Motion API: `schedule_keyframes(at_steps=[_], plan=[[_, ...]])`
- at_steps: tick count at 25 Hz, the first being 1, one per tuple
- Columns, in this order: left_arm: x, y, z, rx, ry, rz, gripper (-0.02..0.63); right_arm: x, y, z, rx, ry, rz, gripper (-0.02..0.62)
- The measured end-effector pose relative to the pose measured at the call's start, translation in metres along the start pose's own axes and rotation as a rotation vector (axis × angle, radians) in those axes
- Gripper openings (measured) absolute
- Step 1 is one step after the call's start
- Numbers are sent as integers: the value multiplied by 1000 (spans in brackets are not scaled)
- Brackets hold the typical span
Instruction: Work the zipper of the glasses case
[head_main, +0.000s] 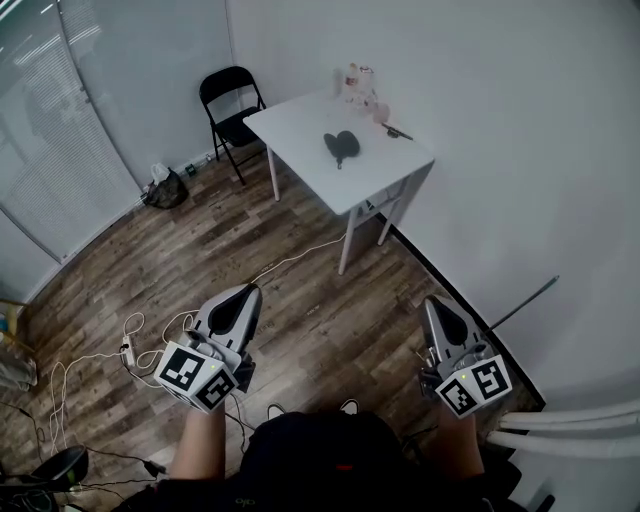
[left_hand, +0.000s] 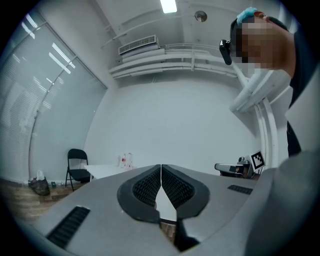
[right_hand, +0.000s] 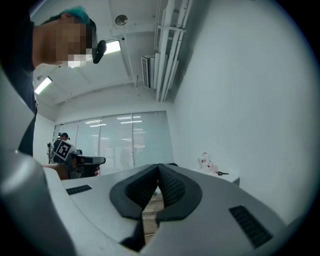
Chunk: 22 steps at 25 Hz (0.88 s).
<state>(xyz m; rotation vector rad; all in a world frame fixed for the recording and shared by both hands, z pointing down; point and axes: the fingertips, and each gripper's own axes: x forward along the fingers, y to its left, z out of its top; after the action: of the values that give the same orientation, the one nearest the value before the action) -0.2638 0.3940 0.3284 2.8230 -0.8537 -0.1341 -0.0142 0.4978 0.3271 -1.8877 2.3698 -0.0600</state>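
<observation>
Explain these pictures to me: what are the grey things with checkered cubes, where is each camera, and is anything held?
No robot here: a person holds a two-jaw gripper in each hand, the left gripper and the right gripper; the cubes are parts of them. The head view comes from a camera on the person's head, looking down. The other two come from cameras riding on each gripper, looking along its jaws. Both pairs of jaws are shut, with nothing between them. Across the room stands a white table bearing the glasses case, a slim dark object and a pink-and-white item I can't identify. The grippers are far from the case, so the zipper work has not begun.
</observation>
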Motion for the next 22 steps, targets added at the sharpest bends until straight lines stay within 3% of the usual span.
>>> schedule_keyframes(at_steps=[12,22], plan=[[59,-73,-40,35,53,29,25,-35,-86,-19,29,25,51,20],[111,-49,-45,5,53,37,25,-1,-131,-36,40,57,55,20]])
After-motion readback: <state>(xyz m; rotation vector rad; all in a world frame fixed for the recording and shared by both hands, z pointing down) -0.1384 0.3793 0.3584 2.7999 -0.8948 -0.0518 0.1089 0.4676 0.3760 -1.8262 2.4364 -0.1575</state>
